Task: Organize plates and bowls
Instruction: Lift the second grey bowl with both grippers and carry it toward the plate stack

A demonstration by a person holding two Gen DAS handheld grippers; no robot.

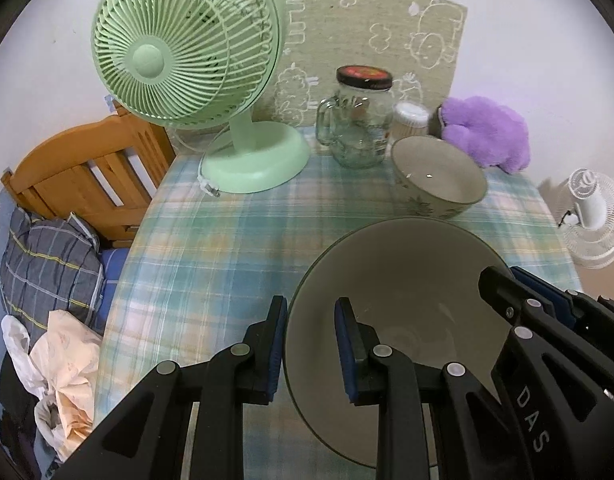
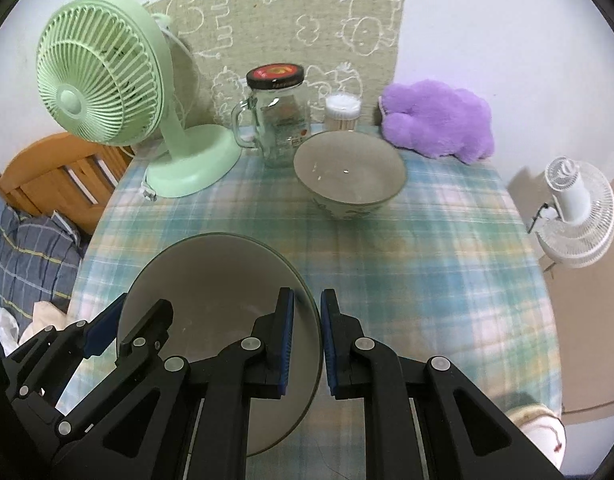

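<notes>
A large grey-green bowl (image 1: 403, 280) is near the table's front, also seen in the right wrist view (image 2: 215, 280). My left gripper (image 1: 311, 344) straddles its left rim, one finger outside and one inside, with a gap at the rim. My right gripper (image 2: 307, 336) straddles its right rim, jaws close around it; it shows from the left wrist view (image 1: 519, 296). The left gripper shows in the right wrist view (image 2: 123, 320). A smaller floral bowl (image 1: 439, 178) stands farther back, also in the right wrist view (image 2: 349, 174).
On the plaid tablecloth (image 1: 227, 240) stand a green fan (image 1: 187, 64), a glass jar mug (image 1: 357, 120), a cotton swab tub (image 1: 411, 118) and a purple plush (image 1: 487, 132). A wooden bed frame (image 1: 87, 172) lies left. A white fan (image 2: 579, 212) stands right.
</notes>
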